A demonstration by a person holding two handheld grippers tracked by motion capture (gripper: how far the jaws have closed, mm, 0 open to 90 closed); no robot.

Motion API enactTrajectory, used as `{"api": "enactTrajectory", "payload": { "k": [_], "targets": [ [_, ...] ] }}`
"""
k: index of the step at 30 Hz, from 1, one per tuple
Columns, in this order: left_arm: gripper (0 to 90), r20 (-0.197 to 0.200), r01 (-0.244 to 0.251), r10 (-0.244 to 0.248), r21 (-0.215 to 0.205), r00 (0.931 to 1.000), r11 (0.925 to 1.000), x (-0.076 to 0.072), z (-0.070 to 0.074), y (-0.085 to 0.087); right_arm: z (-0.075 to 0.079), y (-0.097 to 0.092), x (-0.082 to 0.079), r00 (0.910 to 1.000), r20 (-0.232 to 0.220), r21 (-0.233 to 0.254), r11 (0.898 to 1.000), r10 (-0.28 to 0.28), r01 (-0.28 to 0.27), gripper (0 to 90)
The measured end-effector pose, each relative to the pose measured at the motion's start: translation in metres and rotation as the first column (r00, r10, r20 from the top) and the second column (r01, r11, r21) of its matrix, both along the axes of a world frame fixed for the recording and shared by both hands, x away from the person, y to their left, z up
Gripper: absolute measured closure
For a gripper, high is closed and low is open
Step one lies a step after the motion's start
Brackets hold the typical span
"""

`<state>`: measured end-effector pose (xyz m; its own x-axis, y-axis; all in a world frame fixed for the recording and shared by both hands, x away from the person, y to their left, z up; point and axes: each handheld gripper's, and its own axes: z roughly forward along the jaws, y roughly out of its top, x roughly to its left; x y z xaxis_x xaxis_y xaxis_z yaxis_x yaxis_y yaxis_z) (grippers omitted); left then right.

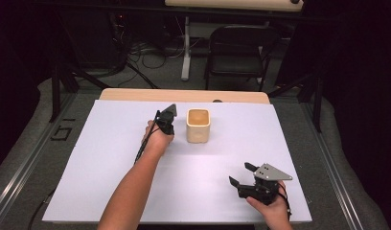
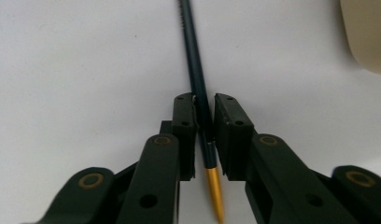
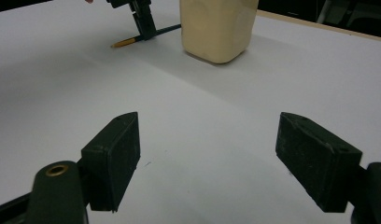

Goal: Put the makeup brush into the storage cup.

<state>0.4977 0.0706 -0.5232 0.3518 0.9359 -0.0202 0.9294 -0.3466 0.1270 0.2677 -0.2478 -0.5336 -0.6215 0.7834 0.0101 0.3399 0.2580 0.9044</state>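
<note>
A dark teal pencil [image 2: 193, 56] with a gold end lies on the white board, just left of a cream square cup [image 1: 198, 125]. My left gripper [image 2: 205, 135] points down at it, and its jaws are shut on the pencil's shaft near the gold end. In the high view this left gripper [image 1: 166, 128] stands beside the cup's left wall. The right gripper view shows the pencil [image 3: 125, 42] flat on the board with the left gripper [image 3: 144, 28] over it, and the cup [image 3: 216, 28] to its right. My right gripper [image 1: 240, 173] rests open near the front right, holding nothing.
The white board [image 1: 112, 191] covers a wooden table, whose far edge [image 1: 136, 94] shows behind it. A black folding chair [image 1: 236, 52] and cables stand on the floor beyond. The cup's corner [image 2: 366, 32] shows at the upper right of the left gripper view.
</note>
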Motion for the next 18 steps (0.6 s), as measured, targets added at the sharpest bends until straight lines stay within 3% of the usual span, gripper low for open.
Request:
{"api": "enactTrajectory", "payload": {
  "k": [18],
  "targets": [
    [83.3, -0.003, 0.021, -0.021, 0.013, 0.9998, 0.9997, 0.0005, 0.0003, -0.0011, -0.0006, 0.0002, 0.0008, 1.0000, 0.003, 0.001, 1.000, 0.000, 0.000, 21.8]
  ]
}}
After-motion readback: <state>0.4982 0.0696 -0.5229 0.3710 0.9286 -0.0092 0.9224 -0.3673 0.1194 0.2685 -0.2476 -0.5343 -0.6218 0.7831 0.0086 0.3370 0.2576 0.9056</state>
